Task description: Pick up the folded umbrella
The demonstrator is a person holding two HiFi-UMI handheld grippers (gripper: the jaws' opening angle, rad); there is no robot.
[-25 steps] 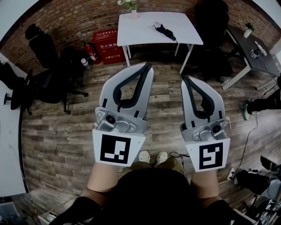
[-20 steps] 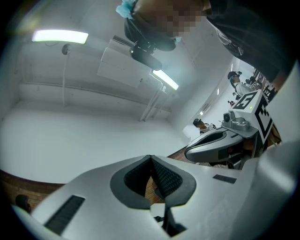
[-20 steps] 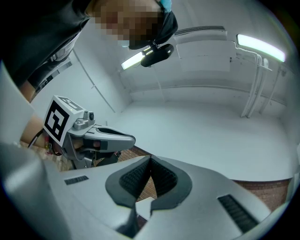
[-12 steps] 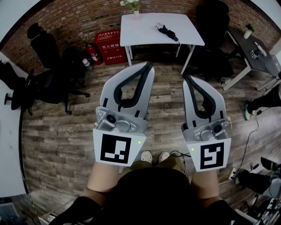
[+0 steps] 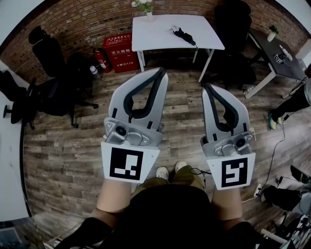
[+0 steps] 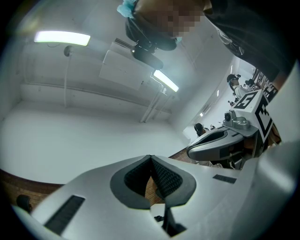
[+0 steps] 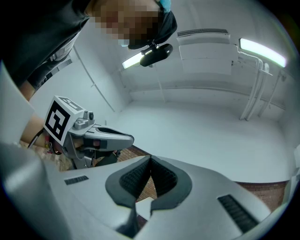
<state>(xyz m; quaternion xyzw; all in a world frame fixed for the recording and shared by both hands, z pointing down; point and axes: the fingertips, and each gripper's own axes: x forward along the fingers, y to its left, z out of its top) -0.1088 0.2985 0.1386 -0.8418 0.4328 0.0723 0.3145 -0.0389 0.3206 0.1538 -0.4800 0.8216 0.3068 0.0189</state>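
Folded umbrella (image 5: 183, 35) is reading as a small black shape in the head view, too small to tell handle end from tip. It is lying flat on the white table (image 5: 155, 31) against the brick wall, right of the tabletop's centre and well apart from both grippers. Its long axis is running from upper left to lower right in that view, slanting toward the table's right front corner.

Both gripper views are tilting up at wall and ceiling lights, so they are adding nothing on the umbrella.

Left gripper (image 5: 163, 72) is sitting with jaws together, nothing between the pads. Right gripper (image 5: 208, 87) is doing the same: jaws closed, empty. Both are hanging side by side over the wood floor (image 5: 63, 155), tips pointing toward the table.

Counts:
- two grippers, one umbrella, one white table
- one potted plant (image 5: 145, 6) at the table's back edge, cut off by the frame
- one red box (image 5: 119, 48) and a fire extinguisher (image 5: 101, 59) just beside it
- one dark desk (image 5: 279, 58) at right
- black office chairs (image 5: 53, 82) at left are overlapping, so I can't count them
- two shoes (image 5: 160, 172) are showing below the grippers
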